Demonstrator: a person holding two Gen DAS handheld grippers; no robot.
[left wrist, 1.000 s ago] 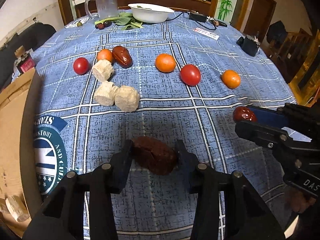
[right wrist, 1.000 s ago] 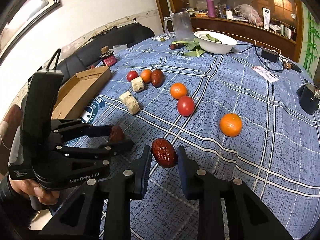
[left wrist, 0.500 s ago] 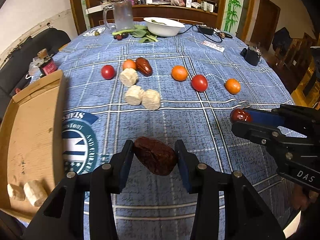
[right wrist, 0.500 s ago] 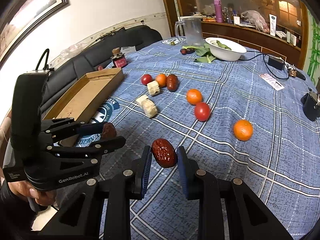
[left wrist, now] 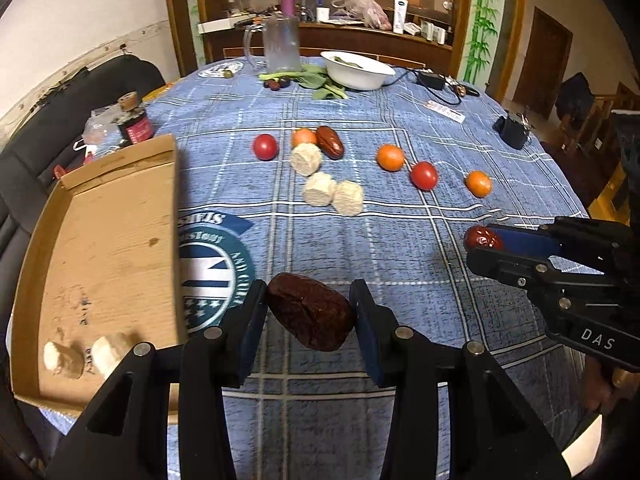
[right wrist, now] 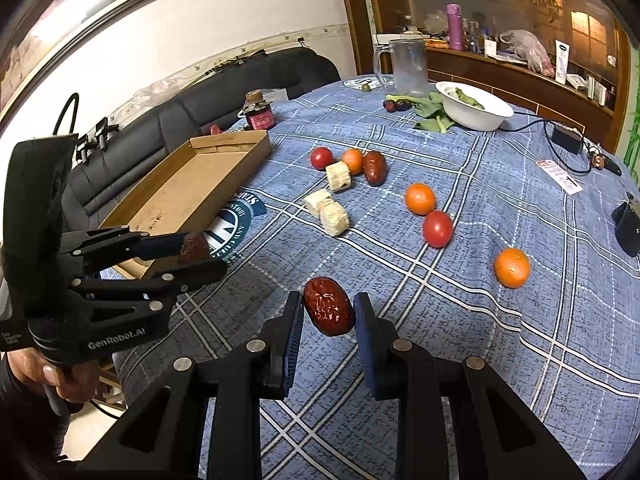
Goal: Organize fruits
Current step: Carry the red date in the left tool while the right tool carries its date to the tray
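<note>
My left gripper (left wrist: 310,312) is shut on a dark red date (left wrist: 310,316) and holds it above the blue checked tablecloth, just right of a cardboard tray (left wrist: 100,240). My right gripper (right wrist: 328,314) is shut on a second red date (right wrist: 329,311), also held above the cloth. Each gripper shows in the other's view: the right one (left wrist: 486,242), the left one (right wrist: 196,252). On the cloth lie a third date (left wrist: 330,142), two tomatoes (left wrist: 265,147) (left wrist: 425,175), oranges (left wrist: 390,157) (left wrist: 478,183) and pale cut chunks (left wrist: 332,196).
The tray holds two pale chunks (left wrist: 64,360) at its near end. A white bowl (left wrist: 358,70), greens, a glass jug (left wrist: 282,46) and a small jar (left wrist: 134,124) stand at the far side. A black case (left wrist: 514,130) lies at the right. A dark sofa (right wrist: 240,92) lies beyond the tray.
Both grippers have risen and drawn back with their dates, so the table looks farther away. The cardboard tray has come further into both views.
</note>
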